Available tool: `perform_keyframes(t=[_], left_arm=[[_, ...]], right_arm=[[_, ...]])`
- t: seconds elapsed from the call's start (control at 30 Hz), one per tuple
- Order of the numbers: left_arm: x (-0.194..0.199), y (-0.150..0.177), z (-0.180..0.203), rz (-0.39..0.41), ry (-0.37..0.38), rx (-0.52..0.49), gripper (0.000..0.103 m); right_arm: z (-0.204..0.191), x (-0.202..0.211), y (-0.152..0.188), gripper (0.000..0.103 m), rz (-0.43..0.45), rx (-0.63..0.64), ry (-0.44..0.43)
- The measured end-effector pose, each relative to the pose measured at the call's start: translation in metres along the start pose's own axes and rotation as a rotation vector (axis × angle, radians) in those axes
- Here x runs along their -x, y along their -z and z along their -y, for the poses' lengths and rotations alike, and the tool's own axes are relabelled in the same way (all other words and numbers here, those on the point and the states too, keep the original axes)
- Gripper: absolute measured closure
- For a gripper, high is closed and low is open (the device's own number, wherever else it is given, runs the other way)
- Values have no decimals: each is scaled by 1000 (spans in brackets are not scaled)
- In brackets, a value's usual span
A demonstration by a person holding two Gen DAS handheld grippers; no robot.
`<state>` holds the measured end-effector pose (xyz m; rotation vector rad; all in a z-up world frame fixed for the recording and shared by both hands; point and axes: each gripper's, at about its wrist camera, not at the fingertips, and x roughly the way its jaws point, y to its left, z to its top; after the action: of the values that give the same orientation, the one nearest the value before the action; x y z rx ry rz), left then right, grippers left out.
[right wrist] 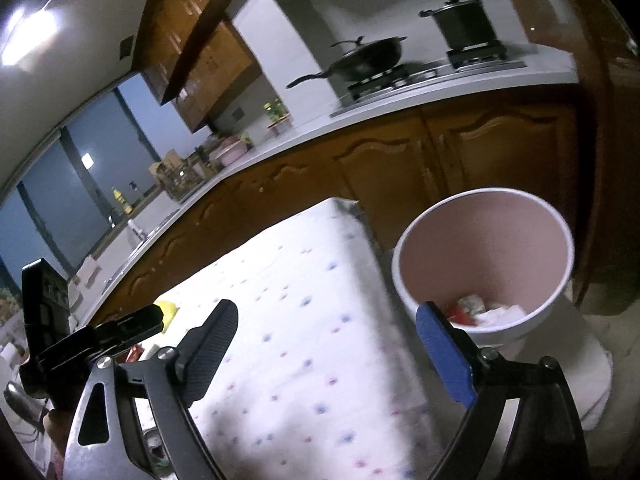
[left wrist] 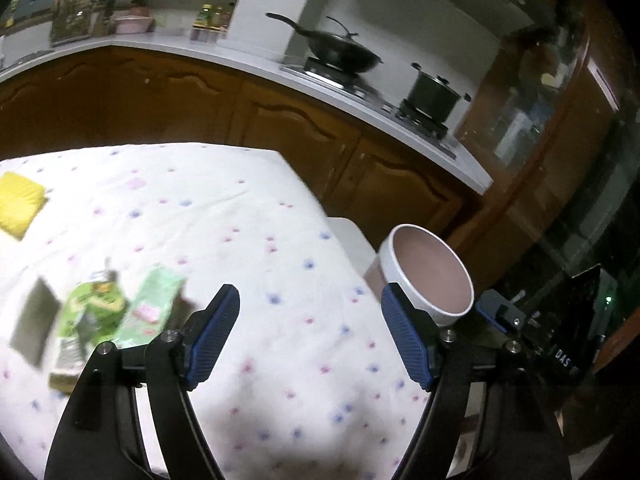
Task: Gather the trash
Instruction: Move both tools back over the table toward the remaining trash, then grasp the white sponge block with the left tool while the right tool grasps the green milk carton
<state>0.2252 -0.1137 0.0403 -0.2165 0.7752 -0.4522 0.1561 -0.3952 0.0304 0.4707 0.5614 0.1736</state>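
Both grippers, left gripper & right gripper, gape empty; left should drop onto green wrappers left of bin, pinch flat.

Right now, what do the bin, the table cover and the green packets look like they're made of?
Bin: probably plastic, smooth matte pink inside with a white rim.
Table cover: fabric, white with small pink and blue spots, showing soft creases.
Green packets: likely thin printed plastic film, slightly shiny, though motion blur leaves it uncertain.
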Motion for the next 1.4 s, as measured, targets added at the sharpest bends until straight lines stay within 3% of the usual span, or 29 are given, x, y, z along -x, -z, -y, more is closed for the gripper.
perform_keyframes(t=[0.73, 1.4], left_arm=[[78, 36, -116, 80, -161, 147, 27], [86, 52, -180, 55, -263, 189, 27]], right_arm=[[-112, -47, 50, 11, -129, 132, -131], [-167, -94, 75, 11, -227, 163, -166]])
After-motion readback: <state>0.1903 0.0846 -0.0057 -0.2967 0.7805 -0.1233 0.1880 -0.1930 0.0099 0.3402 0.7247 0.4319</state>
